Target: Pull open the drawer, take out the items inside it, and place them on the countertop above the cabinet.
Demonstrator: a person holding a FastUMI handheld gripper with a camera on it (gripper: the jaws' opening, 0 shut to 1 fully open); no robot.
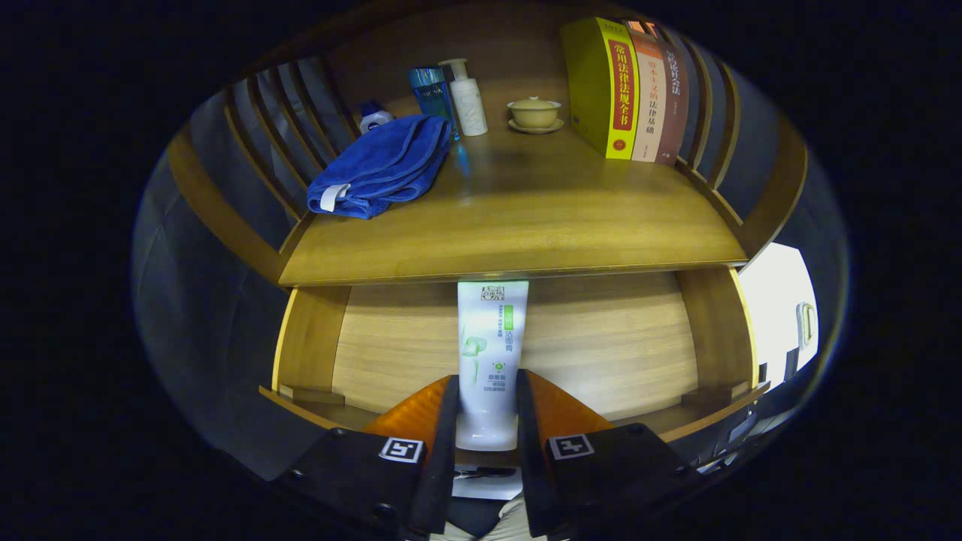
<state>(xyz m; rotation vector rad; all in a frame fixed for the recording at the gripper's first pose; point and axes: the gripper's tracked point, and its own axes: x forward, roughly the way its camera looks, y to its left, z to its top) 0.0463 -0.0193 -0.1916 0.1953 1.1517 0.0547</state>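
Now the jaws (486,421) hold the tube (490,353) tight; it points to 12 o'clock, under the table (518,225).

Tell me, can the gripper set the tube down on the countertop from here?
Probably yes. The gripper has its fingers closed on the tube over the open drawer; the countertop strip ahead is bare.

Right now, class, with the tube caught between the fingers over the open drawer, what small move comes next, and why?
Probably lift the white tube up out of the drawer, since the tool looks shut on its cap end, and its far end lies under the countertop edge.
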